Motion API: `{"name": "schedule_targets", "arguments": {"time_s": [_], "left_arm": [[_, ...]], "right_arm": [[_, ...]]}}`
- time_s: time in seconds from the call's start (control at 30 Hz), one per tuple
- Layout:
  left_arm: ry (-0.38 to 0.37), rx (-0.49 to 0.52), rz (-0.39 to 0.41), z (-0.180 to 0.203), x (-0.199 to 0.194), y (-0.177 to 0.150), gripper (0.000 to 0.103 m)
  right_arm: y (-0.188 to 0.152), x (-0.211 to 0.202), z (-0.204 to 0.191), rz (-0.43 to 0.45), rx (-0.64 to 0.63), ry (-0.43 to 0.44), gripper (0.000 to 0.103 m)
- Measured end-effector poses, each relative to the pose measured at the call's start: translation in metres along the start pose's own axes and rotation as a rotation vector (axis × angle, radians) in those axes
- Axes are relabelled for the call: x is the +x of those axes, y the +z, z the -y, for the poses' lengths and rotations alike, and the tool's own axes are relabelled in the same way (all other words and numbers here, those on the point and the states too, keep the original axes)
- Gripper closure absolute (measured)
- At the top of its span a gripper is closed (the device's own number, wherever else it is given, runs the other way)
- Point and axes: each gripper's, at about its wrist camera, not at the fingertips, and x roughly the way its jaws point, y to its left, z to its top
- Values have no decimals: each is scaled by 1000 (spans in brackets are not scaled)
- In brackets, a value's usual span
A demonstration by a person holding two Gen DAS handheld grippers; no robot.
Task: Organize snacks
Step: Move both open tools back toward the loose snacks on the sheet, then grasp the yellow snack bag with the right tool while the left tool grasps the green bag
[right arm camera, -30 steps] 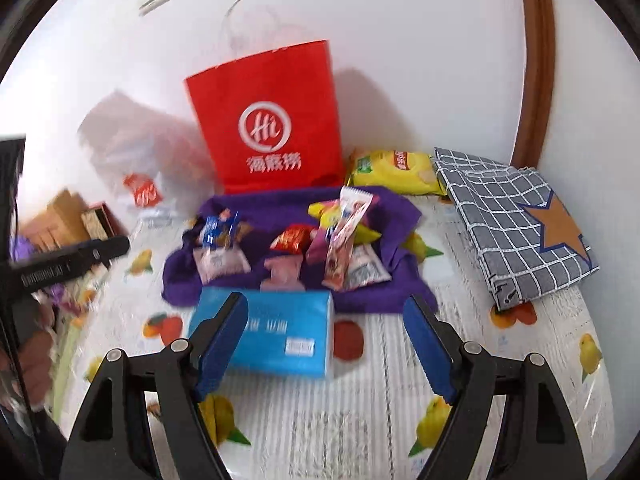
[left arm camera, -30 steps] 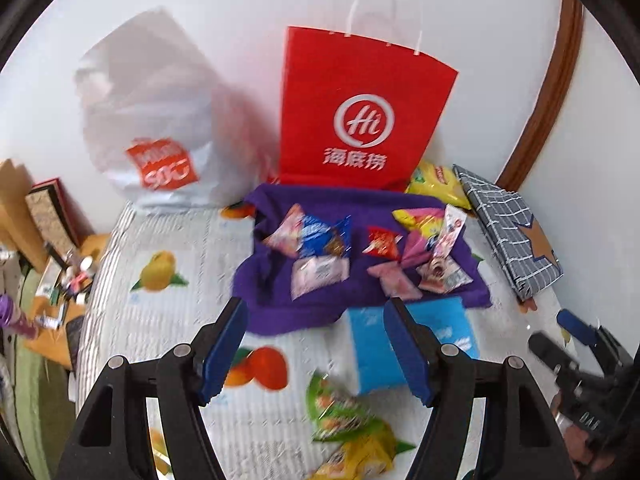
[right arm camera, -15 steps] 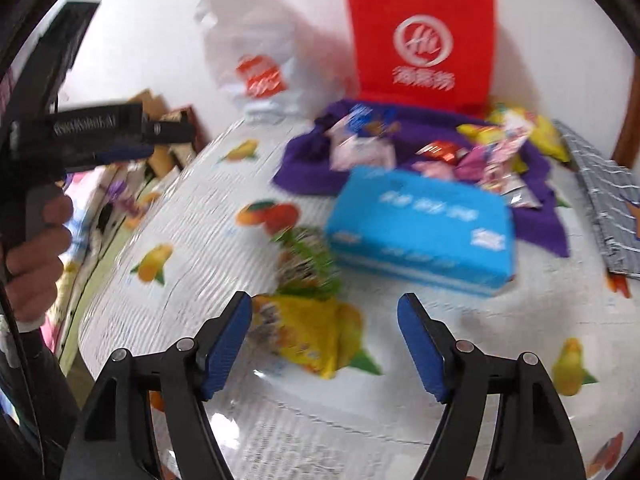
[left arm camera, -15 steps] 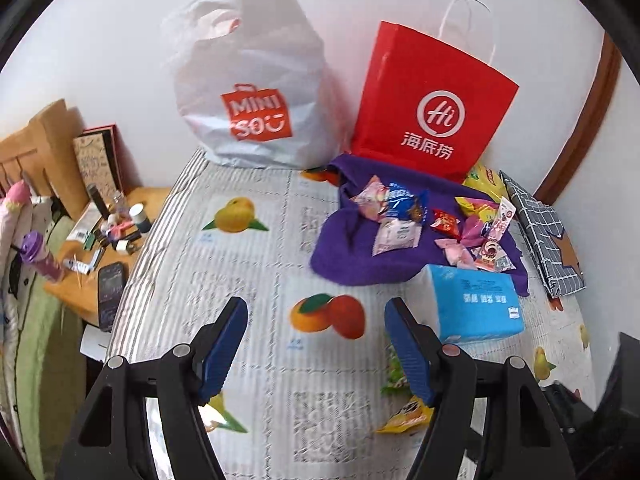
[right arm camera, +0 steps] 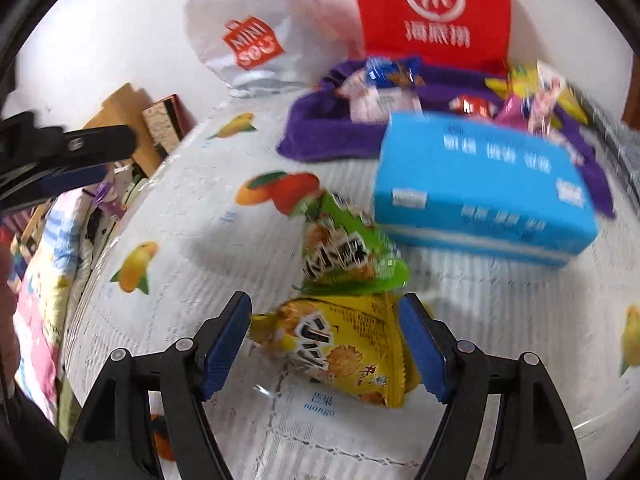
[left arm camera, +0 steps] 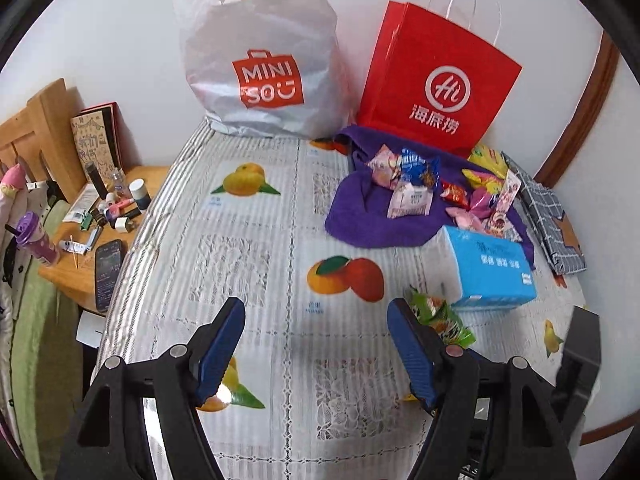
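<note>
Between the wide-spread fingers of the right gripper (right arm camera: 324,344): yellow snack packet (right arm camera: 340,354), flat on the tablecloth (right arm camera: 180,240), ungrasped. Just beyond it: green snack packet (right arm camera: 348,256). Left gripper (left arm camera: 316,348): wide, empty, above bare cloth. Step judged: pickup approach. Next: lower, close on the yellow packet.

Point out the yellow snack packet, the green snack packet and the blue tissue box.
yellow snack packet (right arm camera: 340,344), right wrist view, printed front.
green snack packet (right arm camera: 348,256), right wrist view, centre.
blue tissue box (left arm camera: 492,268), left wrist view, top face.
</note>
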Motion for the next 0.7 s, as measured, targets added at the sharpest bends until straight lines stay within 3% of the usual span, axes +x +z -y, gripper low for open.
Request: {"name": "schedule_targets", "arguments": {"time_s": [0.1, 0.2, 0.37, 0.53, 0.7], "left_arm": [[1, 1, -11, -1, 5, -5, 31], [-5, -8, -20, -2, 9, -8, 31], [-25, -9, -42, 4, 19, -17, 31], [-60, 17, -72, 27, 34, -25, 31], [-100, 79, -102, 67, 52, -29, 29]], "right_arm": [[-6, 8, 3, -15, 10, 5, 28], [-10, 5, 5, -4, -3, 11, 39], [-14, -8, 15, 8, 6, 40, 43], [-18, -35, 31, 51, 17, 41, 43], [-24, -61, 64, 96, 27, -25, 43]]}}
